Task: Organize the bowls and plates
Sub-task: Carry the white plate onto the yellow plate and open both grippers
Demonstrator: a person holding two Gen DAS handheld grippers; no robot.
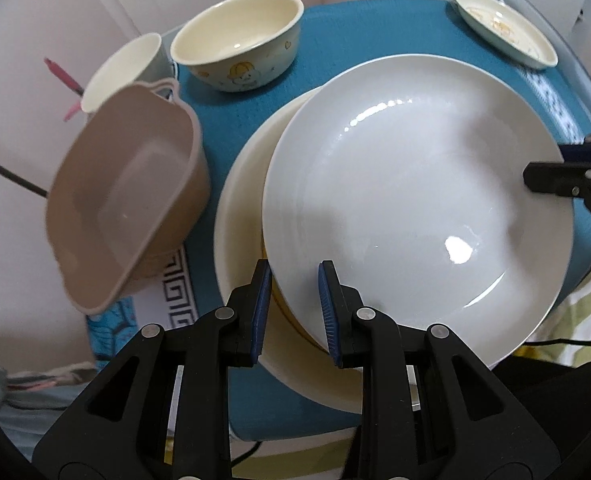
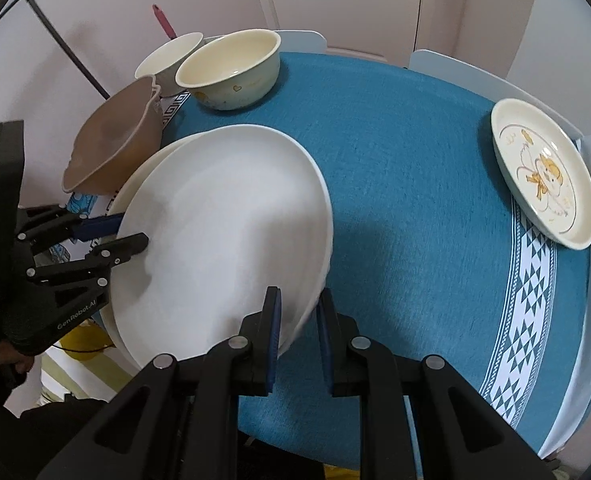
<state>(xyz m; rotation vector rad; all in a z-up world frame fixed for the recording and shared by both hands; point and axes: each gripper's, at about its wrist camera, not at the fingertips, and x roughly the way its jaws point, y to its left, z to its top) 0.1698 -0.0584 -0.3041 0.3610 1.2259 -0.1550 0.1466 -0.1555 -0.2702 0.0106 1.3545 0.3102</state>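
Both grippers hold a large white plate point(image 1: 415, 200) point(image 2: 215, 240) by opposite rims. It lies tilted over a cream plate point(image 1: 239, 220) point(image 2: 143, 168) that shows beneath its left edge. My left gripper point(image 1: 295, 308) point(image 2: 129, 232) is shut on the near rim in its own view, one finger above and one below. My right gripper point(image 2: 298, 332) point(image 1: 535, 176) is shut on the opposite rim. A cream cartoon bowl point(image 1: 235, 40) point(image 2: 231, 68), a pale cup-like bowl point(image 1: 123, 68) point(image 2: 171, 56) and a brown handled bowl point(image 1: 127, 200) point(image 2: 111, 148) stand beyond the plates.
A small cartoon plate point(image 1: 503, 28) point(image 2: 543, 176) sits at the far corner of the table with the blue cloth point(image 2: 395, 160). A wide stretch of cloth lies between it and the white plate. Pale chair backs point(image 2: 455, 68) and a door stand behind the table.
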